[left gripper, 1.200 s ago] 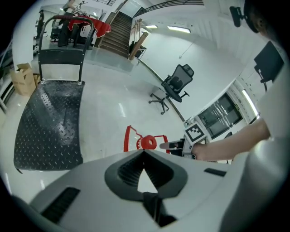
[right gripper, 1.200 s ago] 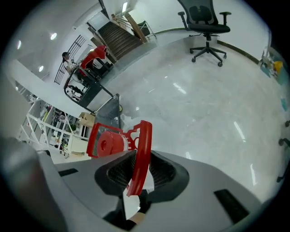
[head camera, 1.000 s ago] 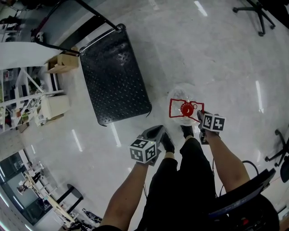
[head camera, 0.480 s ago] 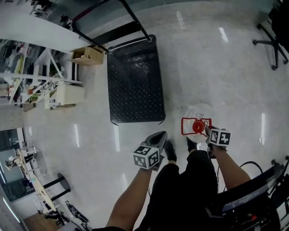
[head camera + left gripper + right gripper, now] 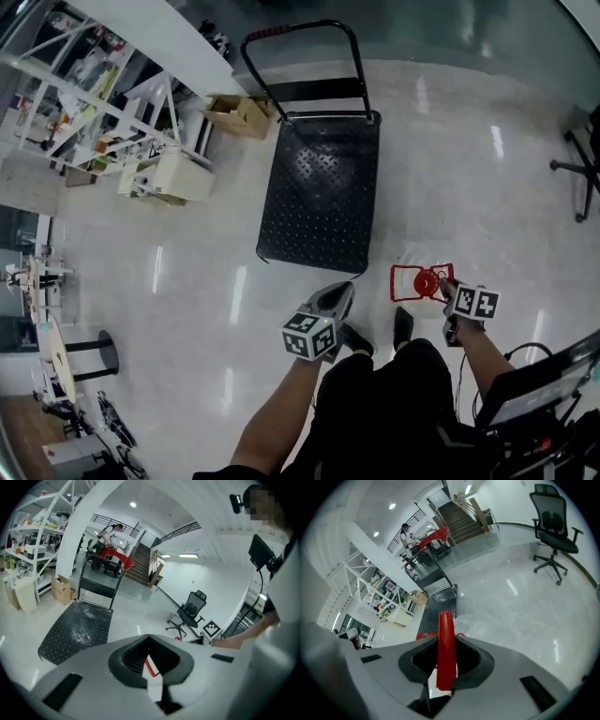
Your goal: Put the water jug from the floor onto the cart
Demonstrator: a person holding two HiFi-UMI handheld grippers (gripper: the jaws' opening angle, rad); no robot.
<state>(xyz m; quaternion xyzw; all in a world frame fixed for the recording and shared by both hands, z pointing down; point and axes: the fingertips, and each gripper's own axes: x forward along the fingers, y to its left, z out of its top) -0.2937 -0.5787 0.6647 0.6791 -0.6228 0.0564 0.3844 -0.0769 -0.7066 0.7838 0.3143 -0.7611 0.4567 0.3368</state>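
Water jug [image 5: 423,281]: just right of the cart [image 5: 323,187], at its near end | right gripper [image 5: 446,286]: jaws partly closed on the jug's red handle [image 5: 446,644], as a second ago | left gripper [image 5: 339,293]: jaws together, empty | cart: now straight ahead; earlier angled off to the left.

**Red on Clear, Black on Pale**

The water jug [image 5: 424,281] has a clear body, a bright red cap and a red carrying handle [image 5: 446,648]. The cart [image 5: 323,202] is black, and its deck is embossed with a raised tread pattern that glints grey. Its push bar [image 5: 309,26] is black with a short red stretch near one corner. The left gripper [image 5: 337,296] and the right gripper [image 5: 447,287] are light grey with black pads, and each bears a cube of black-and-white square markers. The floor [image 5: 469,169] is glossy off-white, streaked with white reflections. The cardboard box [image 5: 242,114] is tan and the office chair [image 5: 553,524] is black.
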